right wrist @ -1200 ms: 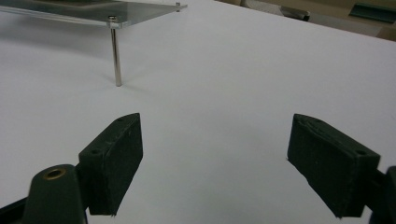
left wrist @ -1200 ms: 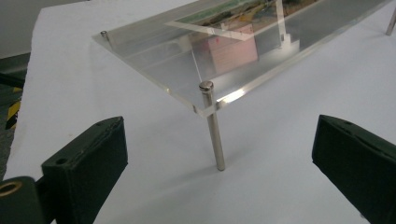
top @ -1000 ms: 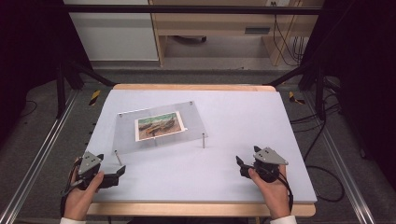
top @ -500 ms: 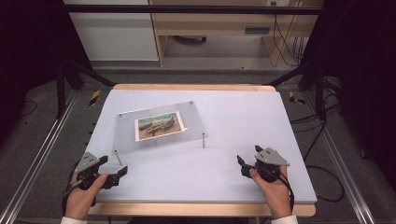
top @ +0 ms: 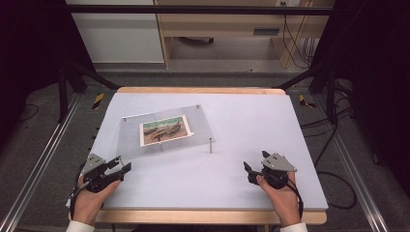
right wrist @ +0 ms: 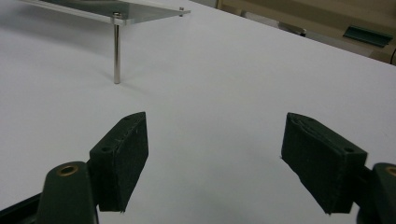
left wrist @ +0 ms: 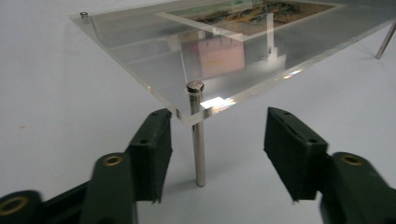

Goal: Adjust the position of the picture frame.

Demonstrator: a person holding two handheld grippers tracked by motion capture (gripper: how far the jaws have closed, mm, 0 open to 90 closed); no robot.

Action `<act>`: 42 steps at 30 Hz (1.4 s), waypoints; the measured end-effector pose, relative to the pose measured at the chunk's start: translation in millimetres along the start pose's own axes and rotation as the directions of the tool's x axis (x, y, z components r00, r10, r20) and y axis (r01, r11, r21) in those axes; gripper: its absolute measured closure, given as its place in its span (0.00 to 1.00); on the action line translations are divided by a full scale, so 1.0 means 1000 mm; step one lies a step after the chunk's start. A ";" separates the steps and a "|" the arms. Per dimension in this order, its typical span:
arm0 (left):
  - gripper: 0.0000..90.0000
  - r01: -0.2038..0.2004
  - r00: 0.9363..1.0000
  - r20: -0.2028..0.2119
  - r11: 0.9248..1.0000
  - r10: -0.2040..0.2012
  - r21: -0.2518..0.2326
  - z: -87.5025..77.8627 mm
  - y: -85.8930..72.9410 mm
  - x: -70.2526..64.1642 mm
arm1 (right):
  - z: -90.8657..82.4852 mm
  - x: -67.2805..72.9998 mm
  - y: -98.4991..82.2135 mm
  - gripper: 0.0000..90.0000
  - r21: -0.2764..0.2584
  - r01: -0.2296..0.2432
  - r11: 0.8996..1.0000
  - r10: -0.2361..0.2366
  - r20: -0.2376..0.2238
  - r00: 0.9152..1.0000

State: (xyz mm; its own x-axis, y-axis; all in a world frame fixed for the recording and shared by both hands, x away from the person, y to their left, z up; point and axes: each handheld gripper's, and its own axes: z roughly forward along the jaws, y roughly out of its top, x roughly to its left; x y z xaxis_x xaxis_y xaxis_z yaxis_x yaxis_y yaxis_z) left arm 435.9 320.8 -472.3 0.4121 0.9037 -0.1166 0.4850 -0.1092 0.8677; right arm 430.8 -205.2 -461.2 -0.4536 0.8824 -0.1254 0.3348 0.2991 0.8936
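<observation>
Clear panel [top: 167,130] stood raised on thin metal legs at the left-centre of the counter [top: 251,121], a colour picture [top: 165,131] lying flat under its middle. Its near-left corner leg [left wrist: 198,135] stood upright, capped by a round stud on top of the panel.

Left gripper [top: 121,169] lay at the counter's near-left, just beside that corner. Its jaws had just been closing and stood partly spread. In the left gripper view [left wrist: 217,149] the leg rose in the gap between the jaws, nearer the left one; neither pad touched it, and the panel's corner edge hung just above the left jaw's tip.

Right gripper [top: 249,171] rested at the near-right, well apart from the panel, jaws spread wide with bare counter between them [right wrist: 215,158]. The near-right leg [right wrist: 116,53] stood far off up-left in the right gripper view.

High view gave the whole layout: both hands, panel between and beyond them. Left gripper view alone gave the leg's place inside the gap. Right gripper view gave the panel edge-on, picture not readable.
</observation>
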 end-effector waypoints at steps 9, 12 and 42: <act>0.79 0.048 0.999 -0.008 0.998 -0.048 -0.032 0.002 -0.002 0.008 | 0.002 0.004 0.000 0.26 0.009 0.010 1.000 -0.010 -0.007 1.000; 0.85 0.031 1.000 -0.003 0.999 -0.031 -0.029 0.003 -0.002 0.008 | 0.003 0.006 0.001 0.26 0.011 0.020 1.000 -0.020 -0.013 1.000; 0.93 0.138 0.986 0.098 0.989 -0.132 -0.060 -0.006 0.011 0.011 | 0.119 0.059 0.058 0.67 0.033 -0.046 0.998 0.051 -0.181 0.982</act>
State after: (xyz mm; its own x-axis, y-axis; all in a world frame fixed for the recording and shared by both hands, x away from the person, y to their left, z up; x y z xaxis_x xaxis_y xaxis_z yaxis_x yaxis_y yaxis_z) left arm 441.6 332.3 -461.4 0.4185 0.8649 -0.2771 0.4900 0.0419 0.8707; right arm 521.6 -92.3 -468.1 -0.5779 0.8161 0.0007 0.3825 0.2700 0.8836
